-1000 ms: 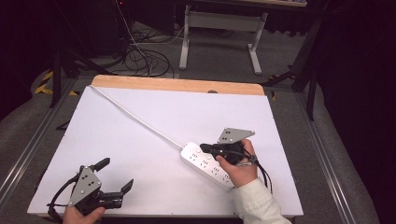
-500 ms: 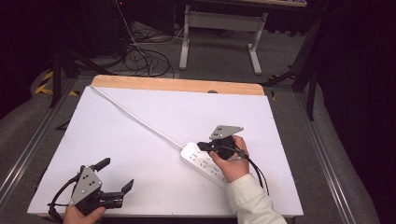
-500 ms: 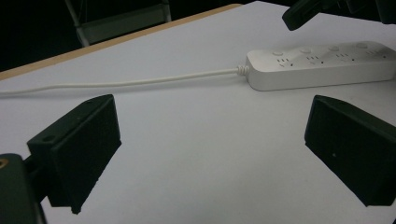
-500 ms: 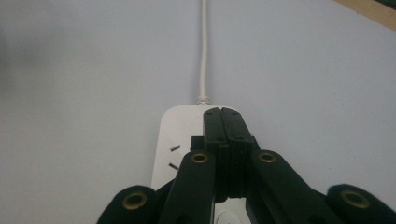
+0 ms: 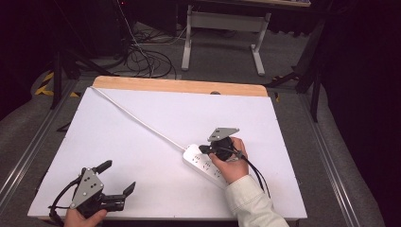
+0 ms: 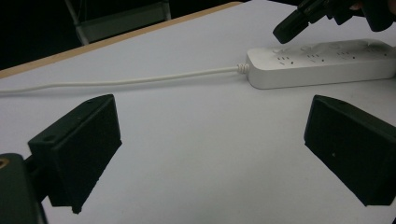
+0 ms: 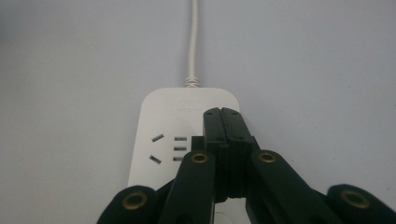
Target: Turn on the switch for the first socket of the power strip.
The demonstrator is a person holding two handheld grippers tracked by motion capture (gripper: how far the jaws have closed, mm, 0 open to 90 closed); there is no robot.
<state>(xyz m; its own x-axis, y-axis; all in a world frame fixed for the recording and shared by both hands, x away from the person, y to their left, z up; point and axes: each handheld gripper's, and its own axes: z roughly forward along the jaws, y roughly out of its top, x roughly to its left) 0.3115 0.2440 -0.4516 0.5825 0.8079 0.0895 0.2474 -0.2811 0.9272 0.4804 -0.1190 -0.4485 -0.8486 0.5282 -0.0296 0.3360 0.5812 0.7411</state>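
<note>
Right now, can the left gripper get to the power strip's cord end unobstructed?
Probably yes. The left gripper is open, with bare white table between it and the power strip. The shut right gripper hovers over that end, so they could crowd.

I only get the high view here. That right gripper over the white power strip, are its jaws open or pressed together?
Observer: Pressed together. In the right gripper view the right gripper has both black jaws flat against each other, with nothing between them.
Operator: Where on the strip is its tip?
Observer: Over the power strip at its cord end, just beside the first set of socket slots.
Operator: Is it touching the strip?
Observer: The left gripper view suggests not: the tip hangs a little above the strip's top face.
Operator: And the other gripper?
Observer: The left gripper is wide open, with only bare white table between its jaws.
</note>
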